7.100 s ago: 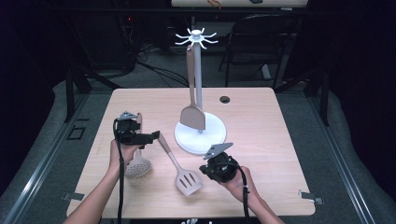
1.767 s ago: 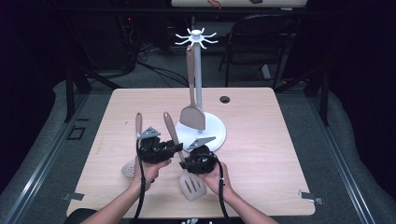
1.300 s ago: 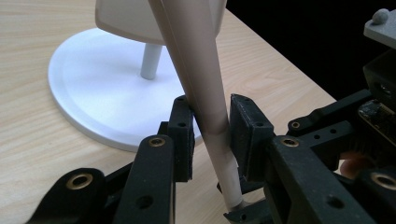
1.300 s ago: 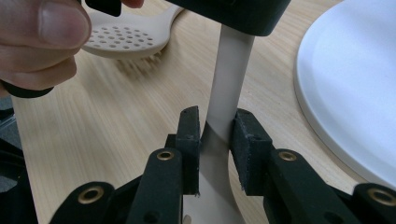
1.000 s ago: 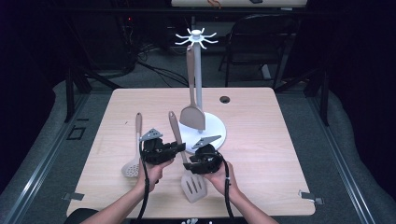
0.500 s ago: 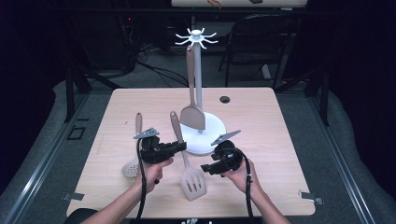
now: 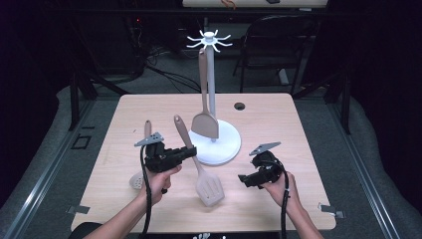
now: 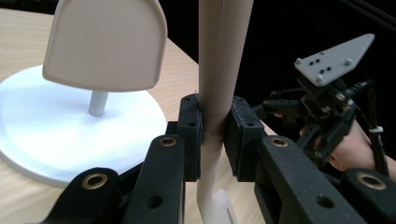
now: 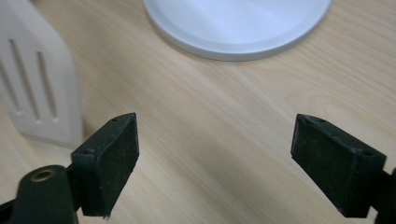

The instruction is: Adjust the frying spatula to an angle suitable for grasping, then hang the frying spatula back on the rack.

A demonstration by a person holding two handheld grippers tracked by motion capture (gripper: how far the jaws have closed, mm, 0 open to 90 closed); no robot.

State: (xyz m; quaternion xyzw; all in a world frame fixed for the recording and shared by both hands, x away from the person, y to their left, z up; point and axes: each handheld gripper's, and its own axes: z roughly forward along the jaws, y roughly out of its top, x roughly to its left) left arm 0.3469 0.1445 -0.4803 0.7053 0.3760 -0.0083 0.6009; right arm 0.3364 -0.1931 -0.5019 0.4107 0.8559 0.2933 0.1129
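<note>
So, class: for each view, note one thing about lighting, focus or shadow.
High view: table evenly lit, surroundings near black. Left gripper view: slotted spatula handle sharp between the pads, right gripper behind softer. Right gripper view: white stand base shows soft glare; woodgrain crisp.

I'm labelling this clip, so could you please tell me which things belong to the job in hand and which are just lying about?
In the job:
- slotted spatula, clamped in the left gripper
- white hook stand
- right gripper, jaws just opened, nothing between them

Lying about:
- solid spatula hanging on the stand
- strainer spoon on the table
</note>
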